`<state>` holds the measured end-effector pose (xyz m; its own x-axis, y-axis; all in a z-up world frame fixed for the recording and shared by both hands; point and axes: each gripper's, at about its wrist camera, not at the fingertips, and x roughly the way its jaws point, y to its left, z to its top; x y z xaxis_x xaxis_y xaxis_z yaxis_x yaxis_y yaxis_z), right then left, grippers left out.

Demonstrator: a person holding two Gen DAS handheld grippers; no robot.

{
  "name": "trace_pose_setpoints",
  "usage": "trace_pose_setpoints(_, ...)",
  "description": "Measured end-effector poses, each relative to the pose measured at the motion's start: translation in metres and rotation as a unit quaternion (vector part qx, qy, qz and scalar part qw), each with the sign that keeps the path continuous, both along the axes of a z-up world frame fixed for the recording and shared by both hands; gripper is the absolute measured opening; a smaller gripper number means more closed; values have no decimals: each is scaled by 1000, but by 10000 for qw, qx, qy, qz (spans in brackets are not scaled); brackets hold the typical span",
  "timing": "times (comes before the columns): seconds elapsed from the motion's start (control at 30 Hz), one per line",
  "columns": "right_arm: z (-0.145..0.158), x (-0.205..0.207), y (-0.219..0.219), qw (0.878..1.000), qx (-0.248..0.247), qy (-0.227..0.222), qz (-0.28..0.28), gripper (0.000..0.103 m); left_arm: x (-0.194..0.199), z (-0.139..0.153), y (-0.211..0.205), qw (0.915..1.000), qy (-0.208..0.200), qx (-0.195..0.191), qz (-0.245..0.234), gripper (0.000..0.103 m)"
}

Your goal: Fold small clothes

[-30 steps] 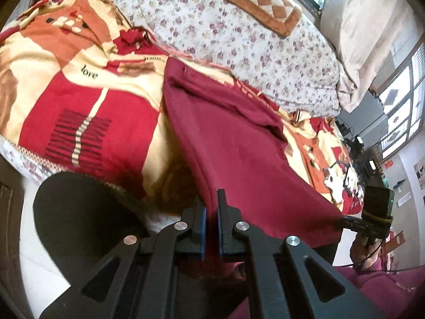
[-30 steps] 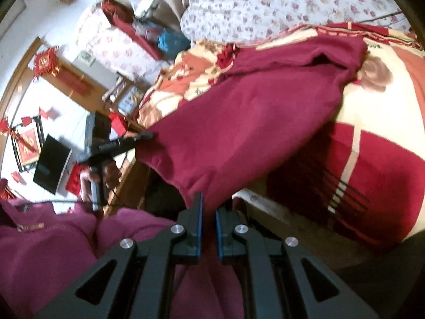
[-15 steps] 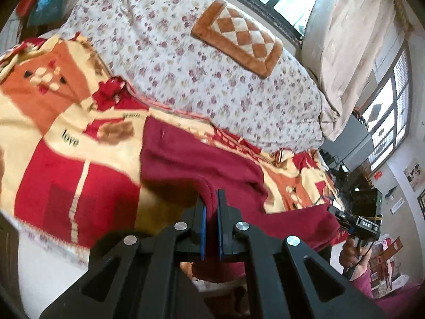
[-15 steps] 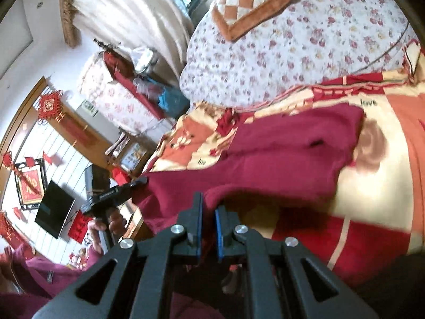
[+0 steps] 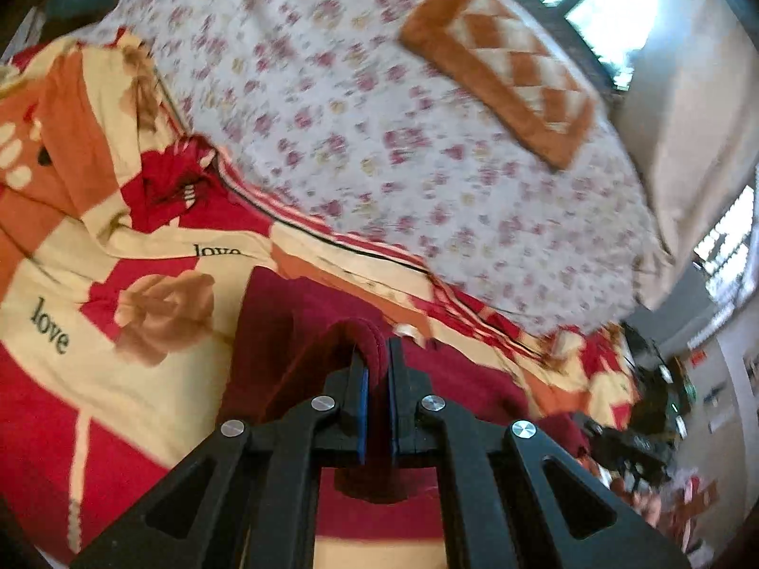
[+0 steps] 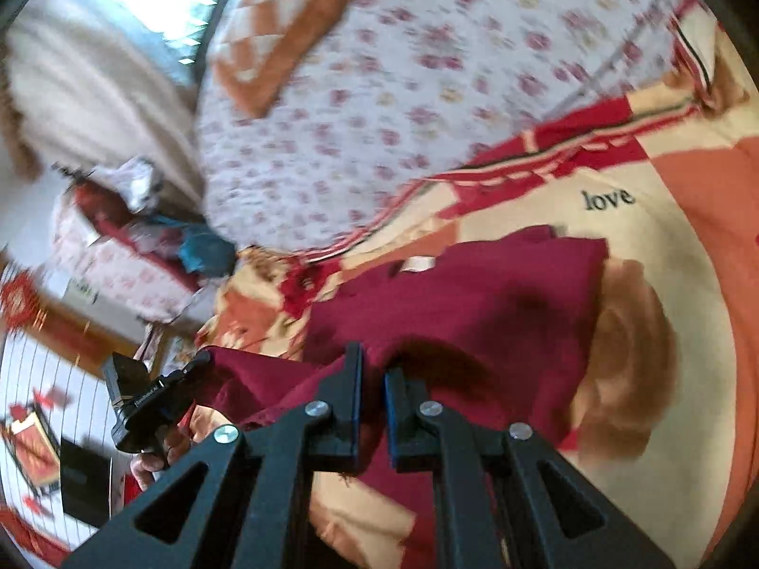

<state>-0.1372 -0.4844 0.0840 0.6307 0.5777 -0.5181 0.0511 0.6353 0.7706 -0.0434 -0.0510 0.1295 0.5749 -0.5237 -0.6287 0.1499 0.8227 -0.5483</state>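
Maroon garment [image 5: 294,332] is being pinched by left tool [image 5: 375,370] and right tool [image 6: 372,379], both clamped narrow, over patterned blanket [image 5: 156,313].

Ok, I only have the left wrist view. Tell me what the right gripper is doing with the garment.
Observer: The right gripper is shut on a raised fold of the maroon garment.
Operator: Give me how the cloth lies beyond it.
Observer: The far part lies flat on the patterned blanket, with its far right corner just below the printed word "love".
Operator: Now report my left gripper from that side.
Observer: The left gripper shows at the left of the right wrist view, pinching another part of the same garment's near edge.
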Motion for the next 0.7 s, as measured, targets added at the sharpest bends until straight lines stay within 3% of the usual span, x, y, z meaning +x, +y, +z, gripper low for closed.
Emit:
trace_pose_setpoints(0.23,-46,55,-25,9980,-34,574,-270,9,59,-54,-8,9965,640,-236,492,0)
trace_pose_setpoints(0.37,-68,67,-32,9968,-17,745,-301,28,70,-82,-3,9932,908,-284,672,0)
trace_pose_setpoints(0.47,-72,66,-44,9952,443,723,-499,28,71,-88,6,9906,1059,-514,703,2)
trace_pose_setpoints(0.53,-57,61,-43,9971,227,503,-521,30,68,-80,12,9908,868,-742,729,20)
trace_pose_setpoints(0.57,-42,55,-41,9973,-154,278,-659,39,65,-75,14,9912,724,-753,811,30)
trace_pose_setpoints(0.6,-31,50,-40,9960,-415,72,-792,49,61,-69,17,9918,503,-673,963,51)
trace_pose_setpoints(0.63,-25,45,-39,9949,-539,-62,-845,50,58,-64,19,9918,350,-641,1046,58)
trace_pose_setpoints(0.7,-9,40,-28,9942,-753,-449,-625,50,53,-59,20,9924,158,-626,1052,57)
